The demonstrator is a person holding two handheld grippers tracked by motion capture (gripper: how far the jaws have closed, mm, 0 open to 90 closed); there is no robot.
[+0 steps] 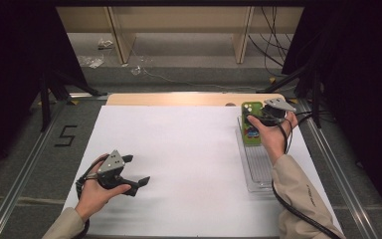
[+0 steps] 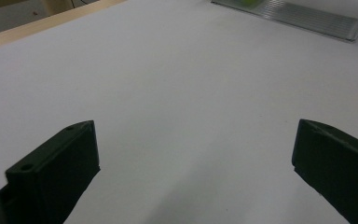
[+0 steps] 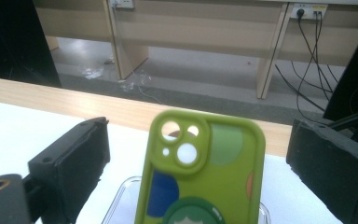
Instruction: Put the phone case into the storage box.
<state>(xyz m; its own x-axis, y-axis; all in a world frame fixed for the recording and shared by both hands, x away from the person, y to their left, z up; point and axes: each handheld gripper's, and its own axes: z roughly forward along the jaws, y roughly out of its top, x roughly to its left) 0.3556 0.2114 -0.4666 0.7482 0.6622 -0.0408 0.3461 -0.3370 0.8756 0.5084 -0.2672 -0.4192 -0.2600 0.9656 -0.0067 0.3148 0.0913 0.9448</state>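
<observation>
From the high view I see my left gripper (image 1: pixel 135 185) low over the white table (image 1: pixel 179 149) at the near left, jaws spread apart with nothing between them. My right gripper (image 1: pixel 263 118) is at the far right, above the far end of a clear plastic tray (image 1: pixel 256 172) that runs near-to-far along the table's right edge. A green phone case (image 1: pixel 251 124) lies at the tray's far end, just beside the gripper — from up here I cannot tell whether the jaws touch it.

The left gripper view confirms it: both jaws wide, bare white surface between, the tray (image 2: pixel 307 16) far off at the upper right.

In the right gripper view the phone case (image 3: pixel 200 168) stands between the jaws, camera cutout uppermost, with a clear gap on either side — so the gripper (image 3: pixel 196 158) is open and holds nothing yet.

My read on handling: an empty case like this should be very light, rubbery and flexible, not fragile, and its matte skin should grip well. I would pinch it across the two long edges around mid-height, gently, since a hard squeeze could bow it and pop it out.
</observation>
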